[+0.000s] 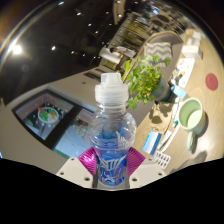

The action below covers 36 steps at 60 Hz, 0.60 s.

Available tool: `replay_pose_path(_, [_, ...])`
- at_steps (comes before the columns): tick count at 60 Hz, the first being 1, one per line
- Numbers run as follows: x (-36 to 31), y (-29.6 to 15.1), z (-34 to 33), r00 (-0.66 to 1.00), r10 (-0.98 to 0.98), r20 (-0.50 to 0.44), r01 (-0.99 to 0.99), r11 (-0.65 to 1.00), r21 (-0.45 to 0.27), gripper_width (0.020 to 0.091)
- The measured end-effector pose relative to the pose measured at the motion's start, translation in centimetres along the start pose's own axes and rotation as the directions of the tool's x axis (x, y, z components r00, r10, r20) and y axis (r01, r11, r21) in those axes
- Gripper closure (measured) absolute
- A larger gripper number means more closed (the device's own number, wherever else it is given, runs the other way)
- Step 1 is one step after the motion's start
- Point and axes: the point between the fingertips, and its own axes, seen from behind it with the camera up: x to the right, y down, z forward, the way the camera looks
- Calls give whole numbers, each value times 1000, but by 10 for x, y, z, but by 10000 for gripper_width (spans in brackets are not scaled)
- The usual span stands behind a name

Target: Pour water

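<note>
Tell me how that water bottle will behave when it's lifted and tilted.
The water bottle looks thin, clear plastic, so it probably dents under a hard squeeze. It seems tall and narrow, likely tippy if released carelessly. Its smooth wall may slip between the hand-held gripper fingers, which appear closed on it.

The gripper shows two pale grey fingers, each faced inside with a magenta pad.

Beyond the fingers and to their right we see a leafy green plant, with a patterned grey-and-white panel behind it. Farther right we note a red round disc. To the left of the fingers lies a dark framed tray holding a round green-and-white item, on the pale tabletop.
</note>
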Motion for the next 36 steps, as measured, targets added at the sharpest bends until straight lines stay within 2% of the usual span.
replay_pose_path(7, [3, -28, 18, 888, 451, 94, -450, 893, -30, 748])
replay_pose_path(13, [25, -42, 33, 763, 634, 125, -634, 772, -45, 749])
replay_pose_path(28, [64, -54, 48, 442, 880, 177, -886, 459, -69, 750])
replay_pose_path(36, [76, -46, 57, 474, 871, 128, -872, 485, -66, 748])
